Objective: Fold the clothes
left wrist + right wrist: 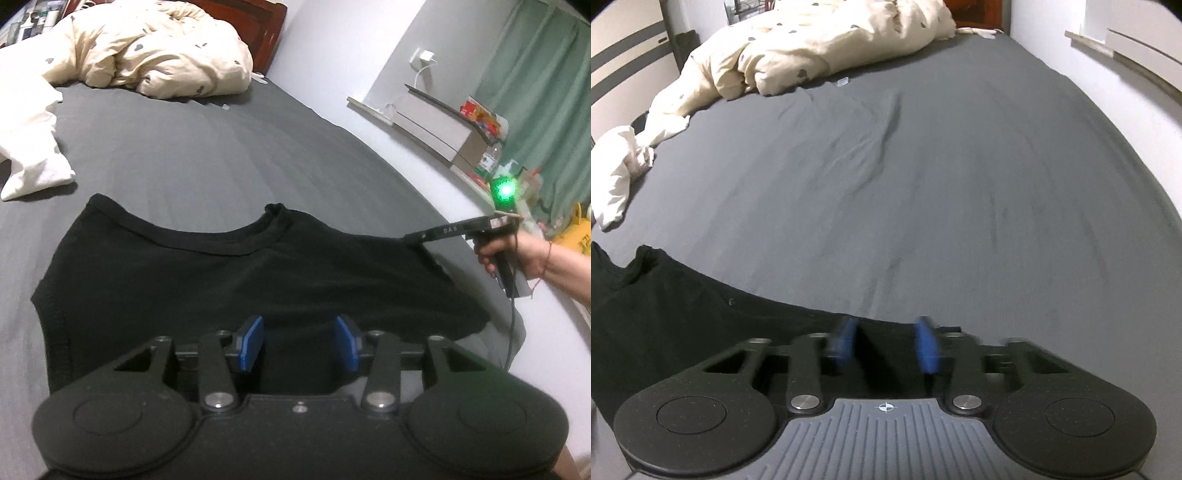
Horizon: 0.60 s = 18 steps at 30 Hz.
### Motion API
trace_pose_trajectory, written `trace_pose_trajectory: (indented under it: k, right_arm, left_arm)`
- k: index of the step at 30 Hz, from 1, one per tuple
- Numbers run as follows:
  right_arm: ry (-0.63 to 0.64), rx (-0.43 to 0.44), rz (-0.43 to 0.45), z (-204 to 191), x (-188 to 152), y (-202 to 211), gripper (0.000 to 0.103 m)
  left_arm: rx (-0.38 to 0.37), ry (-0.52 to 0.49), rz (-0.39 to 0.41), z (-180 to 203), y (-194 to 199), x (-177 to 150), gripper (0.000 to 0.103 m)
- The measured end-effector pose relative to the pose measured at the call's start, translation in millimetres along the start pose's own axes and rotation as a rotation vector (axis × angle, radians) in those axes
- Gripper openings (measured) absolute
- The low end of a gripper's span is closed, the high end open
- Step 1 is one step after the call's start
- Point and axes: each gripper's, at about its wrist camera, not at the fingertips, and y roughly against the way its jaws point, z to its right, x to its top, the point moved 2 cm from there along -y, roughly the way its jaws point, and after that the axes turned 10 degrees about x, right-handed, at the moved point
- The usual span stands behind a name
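Note:
A black sleeveless top (184, 280) lies spread on the grey bed sheet (221, 147), neckline toward the far side. My left gripper (299, 343) hovers low over its near middle, blue pads (251, 343) apart, with black fabric under and between them but not pinched. A hand (524, 254) holds my right gripper (413, 237) with its tip at the top's right shoulder corner. In the right wrist view, the right gripper (884, 345) has blurred blue pads standing apart. The top's edge (665, 314) lies between them, and no pinch shows.
A cream duvet (155, 48) is heaped at the head of the bed. A white cloth (29, 147) lies at the left edge. A cluttered ledge (443, 129) and a green curtain stand along the wall at right. Bare sheet (923, 184) stretches beyond the top.

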Motion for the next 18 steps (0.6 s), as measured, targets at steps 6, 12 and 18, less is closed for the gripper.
trace_pose_trajectory:
  k: [6, 12, 18]
  right_arm:
    - [0.016, -0.019, 0.029, -17, -6, 15, 0.011]
    - [0.074, -0.125, 0.094, -37, -19, 34, 0.011]
    - [0.002, -0.141, 0.077, -23, -13, 21, 0.011]
  left_arm:
    - [-0.005, 0.000, 0.010, 1, 1, 3, 0.044]
    - [0.015, -0.006, 0.012, -1, 1, 3, 0.044]
    - [0.093, -0.026, 0.011, -6, -4, 0, 0.044]
